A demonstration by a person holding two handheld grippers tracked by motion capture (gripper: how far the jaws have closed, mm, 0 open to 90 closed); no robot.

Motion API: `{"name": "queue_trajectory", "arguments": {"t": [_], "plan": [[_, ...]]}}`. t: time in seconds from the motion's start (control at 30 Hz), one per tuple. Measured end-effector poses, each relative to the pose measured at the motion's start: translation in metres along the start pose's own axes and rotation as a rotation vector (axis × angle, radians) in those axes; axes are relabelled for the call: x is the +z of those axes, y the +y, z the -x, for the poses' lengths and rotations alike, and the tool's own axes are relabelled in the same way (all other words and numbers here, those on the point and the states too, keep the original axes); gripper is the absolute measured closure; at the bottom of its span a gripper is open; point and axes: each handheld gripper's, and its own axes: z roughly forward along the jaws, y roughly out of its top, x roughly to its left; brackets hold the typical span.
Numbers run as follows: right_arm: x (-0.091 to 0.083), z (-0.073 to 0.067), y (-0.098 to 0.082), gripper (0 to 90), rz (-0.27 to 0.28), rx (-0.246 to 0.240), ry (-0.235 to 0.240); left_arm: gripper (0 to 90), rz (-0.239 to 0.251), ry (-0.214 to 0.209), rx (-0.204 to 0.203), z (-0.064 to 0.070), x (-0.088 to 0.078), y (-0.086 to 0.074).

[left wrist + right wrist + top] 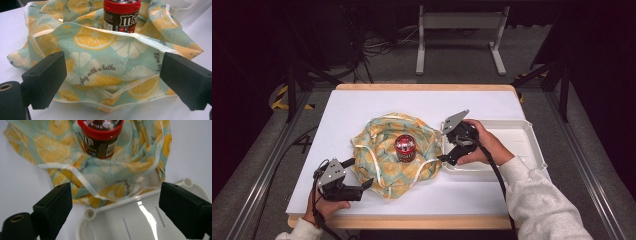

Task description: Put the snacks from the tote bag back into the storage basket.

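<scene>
The white tabletop carries everything, and the work in hand looks like wrapping a jar in a cloth. Judged from how things lie, it is about midway: the jar is set in place, but the wrap is far from closed.

The lemon-print cloth lies bunched at the middle of the tabletop, its edges raised into a loose ring with white ties trailing at about 7 and 5 o'clock. The folds stand only partway up the jar's sides; the top is open, and no tie is drawn or knotted. In the left gripper view the nearest hem stands as a flap in front of the jar, slack and unheld.

At 3 o'clock from the cloth sits a white plastic tray, its near rim touching or just under the cloth's edge. It is bare inside.

The right claw hovers over the tray's left rim, at 3 o'clock from the jar, pointing toward the cloth. Its jaws stand spread, with nothing between them; the cloth's edge lies just ahead.

The left claw rests at 7 o'clock from the jar, just beside the cloth's near-left edge. Its jaws are also spread wide, pinching nothing.

The red-lidded candy jar stands upright in the hollow of the cloth, lid on, at the centre of the ring.

Left to do, as I judge it: seize opposite edges, lift them over the lid, and gather or tie them.
</scene>
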Motion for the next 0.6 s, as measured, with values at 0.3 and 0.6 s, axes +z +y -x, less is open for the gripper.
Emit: {"name": "queue_trajectory", "arguments": {"t": [0.3,0.6], "plan": [[0.017,0.004,0.026,14.2,-0.034,-0.052,0.025,7.8,-0.012,-0.004,0.004,0.000,0.001,-0.001],[0.038,0.005,0.049,15.5,-0.095,-0.080,0.065,7.8,-0.018,-0.002,0.004,0.000,0.001,-0.003]]}}
